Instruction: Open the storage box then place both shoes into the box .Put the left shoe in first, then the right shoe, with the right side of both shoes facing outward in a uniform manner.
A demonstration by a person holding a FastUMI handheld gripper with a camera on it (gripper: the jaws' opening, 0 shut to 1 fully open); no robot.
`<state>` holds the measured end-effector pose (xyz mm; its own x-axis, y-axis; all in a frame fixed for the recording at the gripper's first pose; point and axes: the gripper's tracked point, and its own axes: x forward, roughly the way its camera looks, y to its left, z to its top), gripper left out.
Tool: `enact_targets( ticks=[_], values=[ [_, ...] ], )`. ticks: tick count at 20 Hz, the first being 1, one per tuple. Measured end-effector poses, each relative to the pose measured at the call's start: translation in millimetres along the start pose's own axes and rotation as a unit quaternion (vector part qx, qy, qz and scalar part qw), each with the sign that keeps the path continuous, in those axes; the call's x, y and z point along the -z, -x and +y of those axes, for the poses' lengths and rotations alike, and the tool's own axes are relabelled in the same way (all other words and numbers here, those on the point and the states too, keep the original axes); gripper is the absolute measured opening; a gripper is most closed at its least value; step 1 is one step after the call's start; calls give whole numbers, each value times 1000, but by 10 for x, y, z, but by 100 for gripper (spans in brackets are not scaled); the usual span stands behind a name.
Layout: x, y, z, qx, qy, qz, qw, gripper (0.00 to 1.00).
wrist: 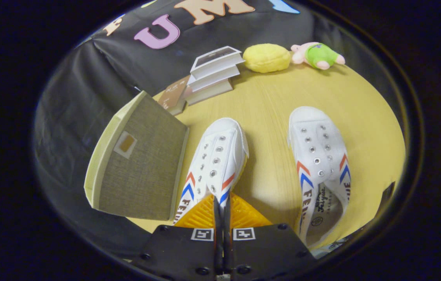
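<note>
My gripper (222,203) is shut on the left white canvas shoe (218,152), its fingers pinching the rim of the shoe's opening near the heel. That shoe points away from me, tilted, casting a shadow on the wooden table (267,101). The right white shoe (319,152), with the same red and blue chevrons, lies flat on the table to the right of the fingers, toe pointing away. The storage box (138,164), grey woven with pale edges and a small tag, stands just left of the held shoe. Whether it is open, I cannot tell.
Beyond the shoes, a stack of books (214,74) sits near the table's far edge. A yellow plush (266,57) and a pink toy in green (317,55) lie to its right. The table's edge runs close behind the box.
</note>
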<state>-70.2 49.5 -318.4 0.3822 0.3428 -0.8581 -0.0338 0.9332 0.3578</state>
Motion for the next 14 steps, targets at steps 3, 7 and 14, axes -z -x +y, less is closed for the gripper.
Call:
enact_targets(
  ticks=[3, 7, 14],
  values=[
    [-221, 207, 157, -3, -11, -23, 1000, 4],
    [-574, 507, 459, -7, -9, -58, 998, 4],
    [-854, 735, 1227, -39, -12, -80, 996, 4]
  ],
)
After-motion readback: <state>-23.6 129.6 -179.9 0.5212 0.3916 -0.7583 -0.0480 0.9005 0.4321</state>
